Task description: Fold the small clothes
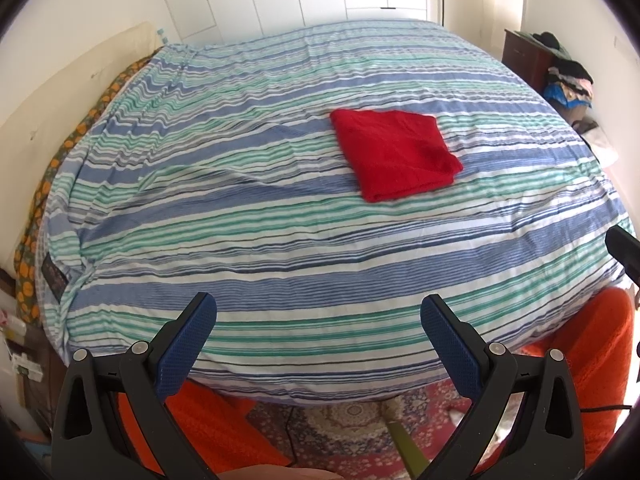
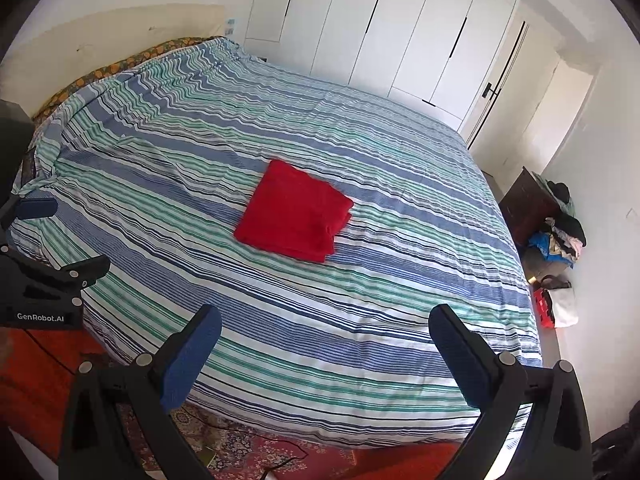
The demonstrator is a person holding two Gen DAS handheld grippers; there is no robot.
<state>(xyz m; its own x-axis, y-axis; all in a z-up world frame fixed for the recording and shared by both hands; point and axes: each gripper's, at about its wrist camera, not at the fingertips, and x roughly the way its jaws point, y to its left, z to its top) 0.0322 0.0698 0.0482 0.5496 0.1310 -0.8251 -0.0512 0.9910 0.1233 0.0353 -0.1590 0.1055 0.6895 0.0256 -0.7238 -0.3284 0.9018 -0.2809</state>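
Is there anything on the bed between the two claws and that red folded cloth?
No, only bare striped bedcover lies between the open left claw, right claw and red cloth, in both views.

A: Bright, even daylight; the bed (image 1: 280,208) shows only soft shadows in its folds.
B: Around the bed, fisheye bends the walls; dark vignette rings both views, corners slightly soft.
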